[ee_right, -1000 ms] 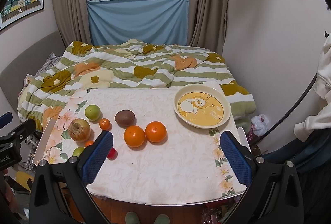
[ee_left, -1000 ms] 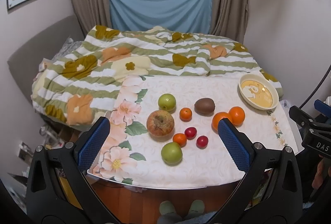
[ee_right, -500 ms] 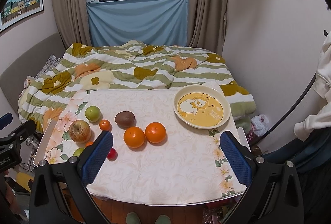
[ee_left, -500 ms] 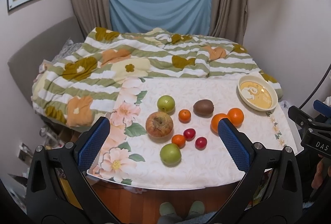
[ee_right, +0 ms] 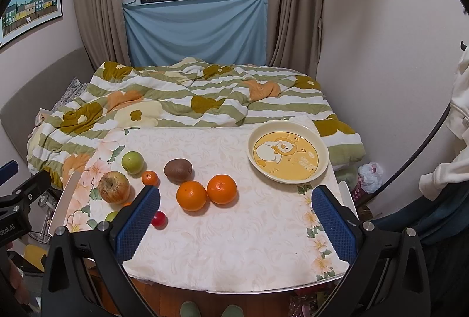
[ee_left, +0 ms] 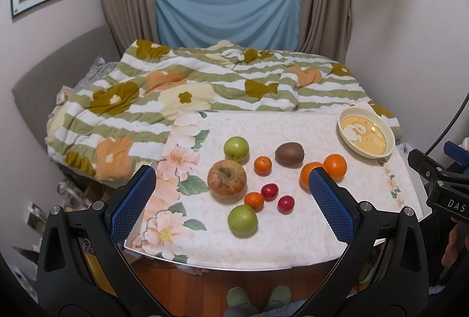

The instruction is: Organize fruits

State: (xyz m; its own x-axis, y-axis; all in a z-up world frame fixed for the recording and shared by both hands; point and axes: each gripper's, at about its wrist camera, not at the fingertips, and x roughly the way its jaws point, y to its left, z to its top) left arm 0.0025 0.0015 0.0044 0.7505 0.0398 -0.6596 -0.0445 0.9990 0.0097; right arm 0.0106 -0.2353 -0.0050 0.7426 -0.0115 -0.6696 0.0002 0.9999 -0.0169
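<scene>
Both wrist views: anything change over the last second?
Only the viewpoints drifted: the fruit sits slightly higher in the left view now, and the right view barely shifted. Nothing was gripped or released. The left gripper and right gripper stay open and empty, off the floral-cloth table. The two large oranges, brown kiwi and empty cream cartoon plate kept their places.

Home bedroom: quilted bed [ee_left: 222, 88], curtains [ee_right: 293, 9].
</scene>
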